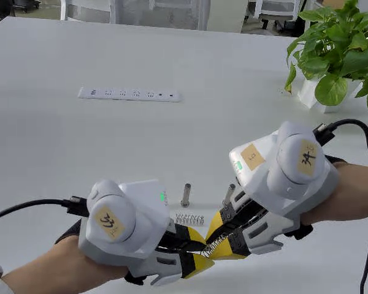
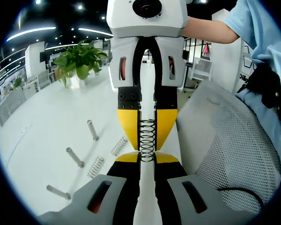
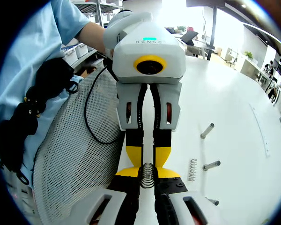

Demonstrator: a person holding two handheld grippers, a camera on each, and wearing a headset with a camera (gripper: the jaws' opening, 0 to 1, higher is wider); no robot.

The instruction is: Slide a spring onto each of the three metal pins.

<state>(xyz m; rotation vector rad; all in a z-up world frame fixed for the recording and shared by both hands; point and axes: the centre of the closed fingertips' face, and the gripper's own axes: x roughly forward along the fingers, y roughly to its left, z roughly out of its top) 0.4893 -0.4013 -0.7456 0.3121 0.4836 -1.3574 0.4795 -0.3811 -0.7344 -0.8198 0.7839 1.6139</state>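
Hand-over step: one spring [image 1: 210,246] pinched from both ends, left tongs [image 1: 198,250] and right tongs [image 1: 221,234] meeting tip to tip, both clenched on it above the near tabletop [image 1: 110,141]. Just beyond, three bare pins [image 2: 75,157]. Next, probably: releasing one end and lining the coil up over a pin.

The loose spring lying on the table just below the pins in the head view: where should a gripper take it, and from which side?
Probably near one end of the spring, jaws across the coils, coming down from above. It lies flat on its side on the table, so its flanks are open, and an end grip leaves the other end free for a pin.
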